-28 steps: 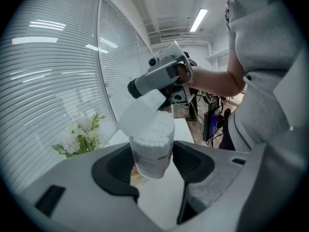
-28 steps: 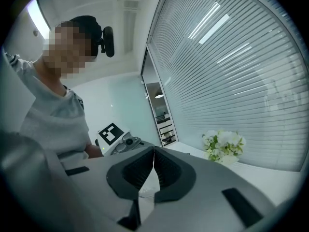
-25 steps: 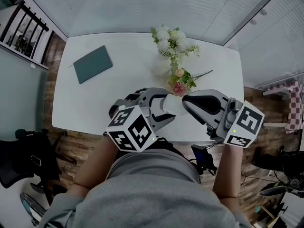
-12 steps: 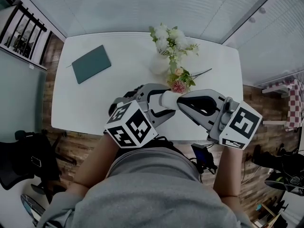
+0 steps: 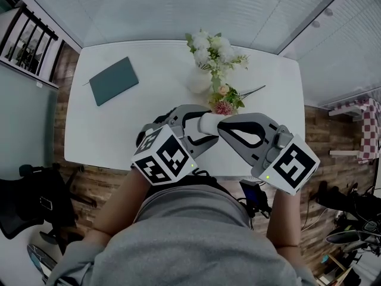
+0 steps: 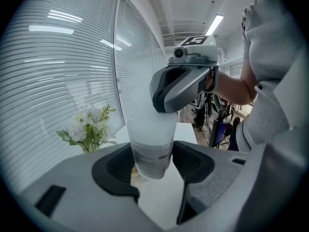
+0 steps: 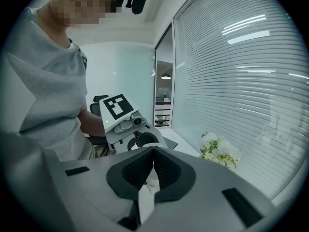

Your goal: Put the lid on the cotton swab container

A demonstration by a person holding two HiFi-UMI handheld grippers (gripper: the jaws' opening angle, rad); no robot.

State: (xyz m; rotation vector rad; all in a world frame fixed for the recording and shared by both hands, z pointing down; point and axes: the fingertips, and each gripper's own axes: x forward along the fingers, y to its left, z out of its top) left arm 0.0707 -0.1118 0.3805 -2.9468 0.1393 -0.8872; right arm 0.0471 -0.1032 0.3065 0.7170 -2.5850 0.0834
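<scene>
Steadying the frosted white plastic cotton swab container [image 6: 153,139] near the white flower vase [image 5: 200,81], we are clamping our left gripper [image 5: 191,127] around its body, while our right gripper [image 7: 153,170] is pinching, seemingly, its thin lid [image 7: 150,184] against the top.

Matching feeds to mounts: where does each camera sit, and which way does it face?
Head view: on the person's head, facing down at table, left tool, right tool, forearms, torso.
Left gripper view: on left tool, along jaws clamping container; right tool, torso beyond.
Right gripper view: on right tool, along shut jaws; left tool, torso beyond.
All share the flowers.
</scene>
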